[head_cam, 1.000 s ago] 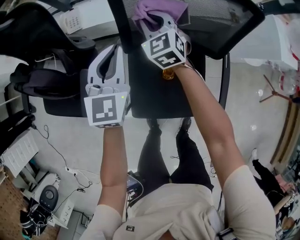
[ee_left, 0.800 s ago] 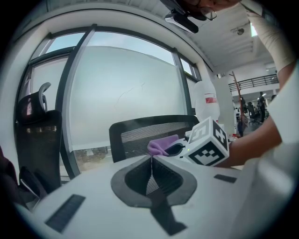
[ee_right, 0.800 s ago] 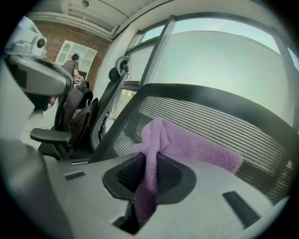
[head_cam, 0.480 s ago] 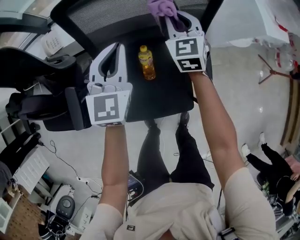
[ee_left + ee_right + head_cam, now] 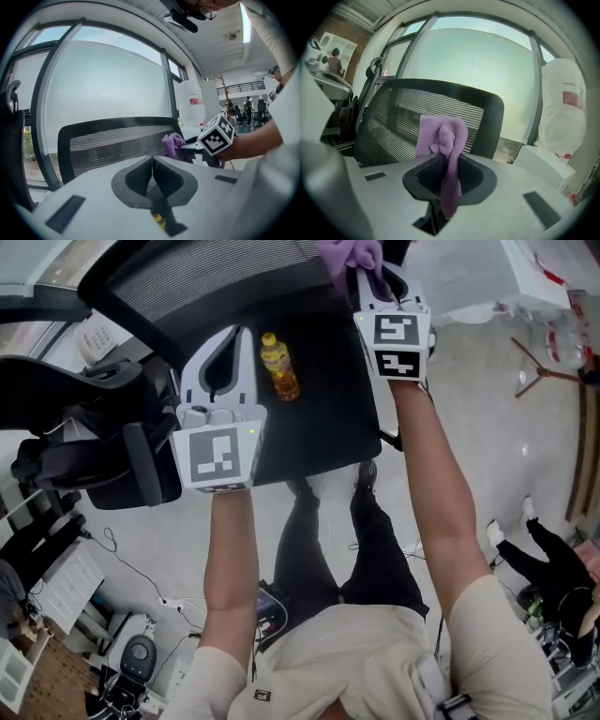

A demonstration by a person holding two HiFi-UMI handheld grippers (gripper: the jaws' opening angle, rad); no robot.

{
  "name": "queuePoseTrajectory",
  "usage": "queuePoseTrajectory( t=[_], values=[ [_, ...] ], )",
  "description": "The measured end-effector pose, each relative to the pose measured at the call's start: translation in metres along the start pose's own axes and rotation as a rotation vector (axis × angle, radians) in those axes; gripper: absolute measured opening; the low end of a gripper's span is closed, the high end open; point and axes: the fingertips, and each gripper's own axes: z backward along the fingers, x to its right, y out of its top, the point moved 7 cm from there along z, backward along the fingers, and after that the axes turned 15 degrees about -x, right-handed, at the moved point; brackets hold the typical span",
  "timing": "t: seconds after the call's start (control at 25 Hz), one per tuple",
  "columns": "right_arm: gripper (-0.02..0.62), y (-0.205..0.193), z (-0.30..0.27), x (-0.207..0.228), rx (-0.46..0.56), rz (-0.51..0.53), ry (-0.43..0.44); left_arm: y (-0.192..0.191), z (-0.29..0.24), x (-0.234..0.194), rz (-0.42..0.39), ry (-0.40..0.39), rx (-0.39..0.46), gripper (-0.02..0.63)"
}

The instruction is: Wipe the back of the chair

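The black mesh chair back (image 5: 216, 277) runs across the top of the head view; it also fills the middle of the left gripper view (image 5: 112, 145) and the right gripper view (image 5: 408, 126). My right gripper (image 5: 367, 277) is shut on a purple cloth (image 5: 349, 253) just in front of the mesh at its right part; the cloth (image 5: 443, 145) hangs between the jaws and stands up before the mesh. My left gripper (image 5: 220, 357) hovers over the black seat (image 5: 319, 418), shut and empty. The right gripper's marker cube (image 5: 216, 137) and cloth (image 5: 173, 143) show in the left gripper view.
A yellow bottle (image 5: 278, 367) lies on the seat between the grippers. Another black chair (image 5: 75, 427) stands at the left, with cables and boxes on the floor (image 5: 103, 615). A large white wrapped object (image 5: 562, 112) stands right of the chair, a glass wall behind.
The view shifted so the chair back sits more to the left. My right gripper with the cloth moved right along the mesh toward its right end. The left gripper stayed over the seat.
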Motion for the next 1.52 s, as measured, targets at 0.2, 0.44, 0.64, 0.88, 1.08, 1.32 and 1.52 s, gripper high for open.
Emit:
queuePoseTrajectory(
  t=[0.2, 0.44, 0.64, 0.88, 1.08, 1.32, 1.52],
  values=[
    [0.055, 0.007, -0.003, -0.015, -0.002, -0.009, 0.017, -0.011, 0.013, -0.016, 0.02, 0.032, -0.004, 0.011],
    [0.055, 0.041, -0.017, -0.096, 0.027, 0.073, 0.139, -0.031, 0.041, -0.053, 0.079, 0.104, 0.056, 0.011],
    [0.054, 0.08, -0.033, -0.181, 0.05, 0.163, 0.242, -0.053, 0.078, -0.096, 0.078, 0.181, 0.042, 0.011],
    [0.054, 0.101, -0.033, -0.232, 0.057, 0.221, 0.304, -0.075, 0.109, -0.129, 0.118, 0.244, 0.055, 0.011],
    [0.055, 0.106, -0.028, -0.236, 0.032, 0.24, 0.312, -0.072, 0.123, -0.132, 0.121, 0.258, 0.06, 0.011],
    [0.055, 0.105, -0.006, -0.228, 0.014, 0.247, 0.334, -0.047, 0.133, -0.129, 0.104, 0.261, 0.071, 0.011],
    [0.055, 0.116, 0.028, -0.201, 0.026, 0.228, 0.344, -0.015, 0.143, -0.122, 0.07, 0.256, 0.071, 0.011]
  ],
)
